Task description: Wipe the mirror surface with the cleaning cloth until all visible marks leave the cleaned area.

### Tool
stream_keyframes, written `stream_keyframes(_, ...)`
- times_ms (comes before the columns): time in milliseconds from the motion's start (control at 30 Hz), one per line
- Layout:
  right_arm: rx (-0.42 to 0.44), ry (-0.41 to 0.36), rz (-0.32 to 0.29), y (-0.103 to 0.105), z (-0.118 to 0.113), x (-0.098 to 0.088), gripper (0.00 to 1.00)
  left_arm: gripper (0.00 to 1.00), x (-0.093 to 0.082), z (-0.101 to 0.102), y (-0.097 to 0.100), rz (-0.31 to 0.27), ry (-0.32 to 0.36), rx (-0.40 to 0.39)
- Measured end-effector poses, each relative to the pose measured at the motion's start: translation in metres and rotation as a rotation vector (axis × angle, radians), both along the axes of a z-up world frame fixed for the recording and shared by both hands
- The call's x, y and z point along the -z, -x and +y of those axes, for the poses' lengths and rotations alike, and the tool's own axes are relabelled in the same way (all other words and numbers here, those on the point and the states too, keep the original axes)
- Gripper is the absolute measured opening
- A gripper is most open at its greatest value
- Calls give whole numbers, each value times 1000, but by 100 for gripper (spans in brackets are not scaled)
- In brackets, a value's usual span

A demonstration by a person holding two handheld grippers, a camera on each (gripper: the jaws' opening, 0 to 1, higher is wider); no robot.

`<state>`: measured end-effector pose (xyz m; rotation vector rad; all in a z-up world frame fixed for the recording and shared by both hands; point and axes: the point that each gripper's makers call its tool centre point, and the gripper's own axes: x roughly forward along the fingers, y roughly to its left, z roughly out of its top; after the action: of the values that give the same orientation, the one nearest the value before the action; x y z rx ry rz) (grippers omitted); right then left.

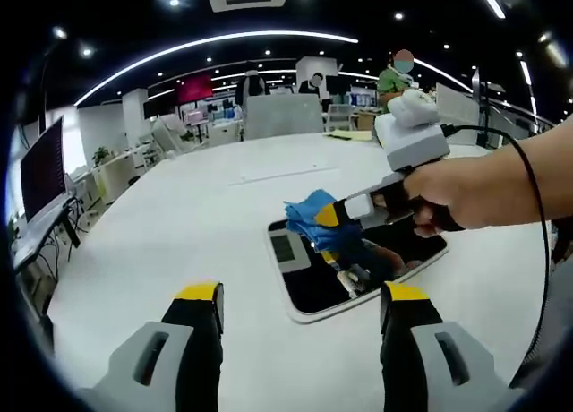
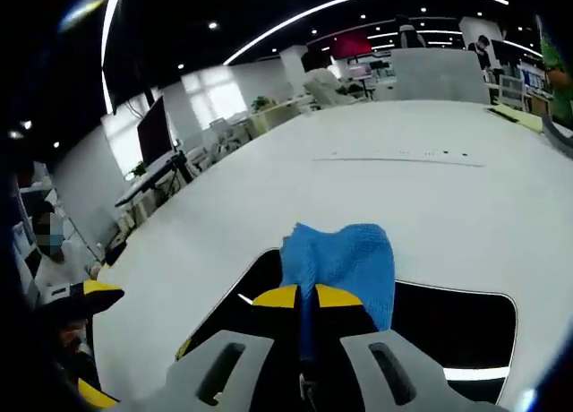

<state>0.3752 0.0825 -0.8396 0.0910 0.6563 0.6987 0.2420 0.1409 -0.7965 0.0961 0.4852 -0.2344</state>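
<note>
Right claw [image 2: 306, 297] pinches the blue cloth [image 2: 345, 261] on the mirror [image 2: 466, 322]; left claw [image 1: 300, 306] gapes wide.

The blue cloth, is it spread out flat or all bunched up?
Bunched up. The cloth is pinched between the right gripper's shut jaws and sits in a crumpled lump on the mirror.
</note>
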Motion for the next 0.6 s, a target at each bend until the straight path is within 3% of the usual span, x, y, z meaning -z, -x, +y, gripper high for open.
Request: stream_keyframes(600,-19,-3,-1,-2,11,-1,1,71,1,-1,0,3,10,1)
